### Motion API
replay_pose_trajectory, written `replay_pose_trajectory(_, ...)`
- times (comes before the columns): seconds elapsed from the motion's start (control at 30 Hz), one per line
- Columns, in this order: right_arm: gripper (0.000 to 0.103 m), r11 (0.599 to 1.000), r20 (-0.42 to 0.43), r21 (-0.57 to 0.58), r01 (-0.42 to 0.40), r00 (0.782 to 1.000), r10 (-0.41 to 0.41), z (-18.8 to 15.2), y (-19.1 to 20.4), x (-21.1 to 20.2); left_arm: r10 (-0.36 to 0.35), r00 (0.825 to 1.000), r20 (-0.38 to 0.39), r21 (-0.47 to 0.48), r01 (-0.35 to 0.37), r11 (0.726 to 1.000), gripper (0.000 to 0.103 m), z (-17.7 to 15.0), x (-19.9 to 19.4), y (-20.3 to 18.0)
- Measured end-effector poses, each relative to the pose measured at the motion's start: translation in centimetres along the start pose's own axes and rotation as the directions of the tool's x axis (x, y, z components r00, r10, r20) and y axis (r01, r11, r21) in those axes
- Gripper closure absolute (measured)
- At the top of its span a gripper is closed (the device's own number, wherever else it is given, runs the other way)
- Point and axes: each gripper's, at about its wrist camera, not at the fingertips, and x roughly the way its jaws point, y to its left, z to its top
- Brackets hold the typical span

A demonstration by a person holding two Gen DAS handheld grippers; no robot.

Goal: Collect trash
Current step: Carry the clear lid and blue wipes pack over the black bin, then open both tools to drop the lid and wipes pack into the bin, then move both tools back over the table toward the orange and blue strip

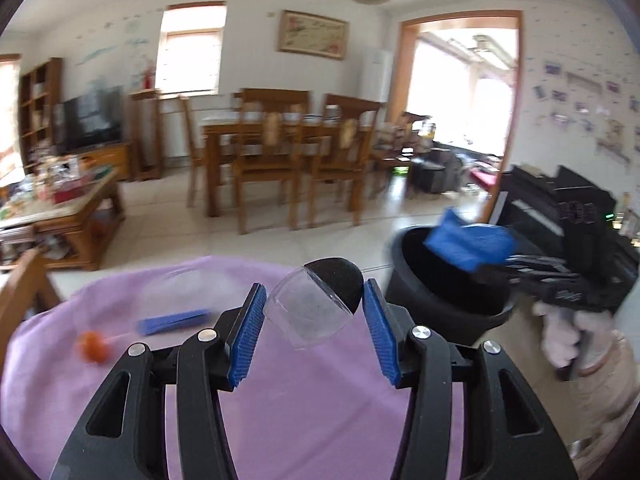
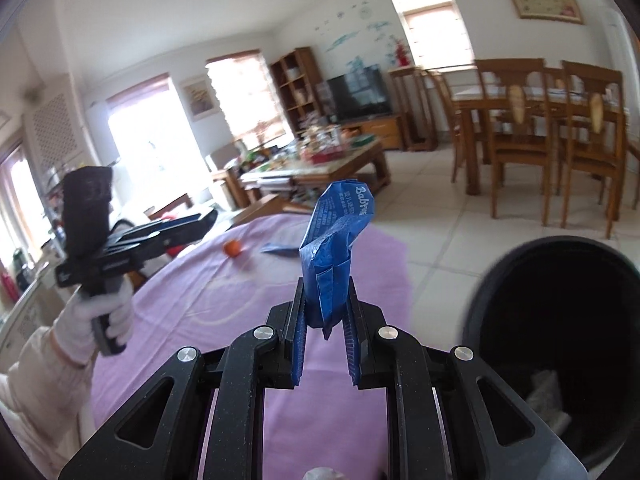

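- The left gripper (image 1: 314,316) stood about half open around a clear plastic cup with a dark rounded end (image 1: 316,306); whether its blue ribbed pads (image 1: 249,332) pressed on the cup could not be told from the blurred left wrist view
- The right gripper (image 2: 325,320) was nearly closed, clamped on a crumpled blue printed wrapper (image 2: 336,248) that stood upright between its jaws
- The round black waste bin (image 2: 560,320) stood on the tiled floor just beside the purple cloth-covered table (image 2: 224,292), to the right of the right gripper
- Good practice for this step: bring each piece fully over the bin's mouth before the jaws part, 1 gripper at a time
- A flat blue packet (image 1: 174,322) and a small orange ball-like item on a thin stick (image 1: 93,346) lay on the cloth, not yet collected
- Pale crumpled matter (image 2: 546,398) showed inside the bin; the rest of the interior was too dark to read
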Motion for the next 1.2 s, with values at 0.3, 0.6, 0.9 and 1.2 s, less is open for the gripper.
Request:
replay_pose_trajectory(0.3,0.086,0.949,-0.02,0.206,0.24,0.97,-0.241,-4.4,-13.9,-5.9,-0.265,0.961,-0.081,-0.036,0.263,0.964,0.054,1.6,12.5,-14.1)
replay_pose_trajectory(0.6,0.086,0.929,-0.057,0.272,0.25,0.968,-0.244,-8.1,-18.9,-5.8,-0.214,0.95,-0.228,-0.057,0.206,0.977,0.054,0.0,20.0,-17.6)
replay_pose_trajectory(0.9,0.058,0.924,-0.05,0.298,0.238,0.971,-0.234,-8.5,-19.2,-5.3,-0.147,0.945,-0.292,-0.02,0.148,0.989,0.05,-0.8,19.6,-16.8)
replay_pose_trajectory(1.2,0.049,0.924,0.004,0.296,0.241,0.967,-0.254,-6.6,-17.1,-5.7,-0.083,0.976,-0.203,-0.023,0.08,0.997,0.01,-0.1,14.9,-15.0)
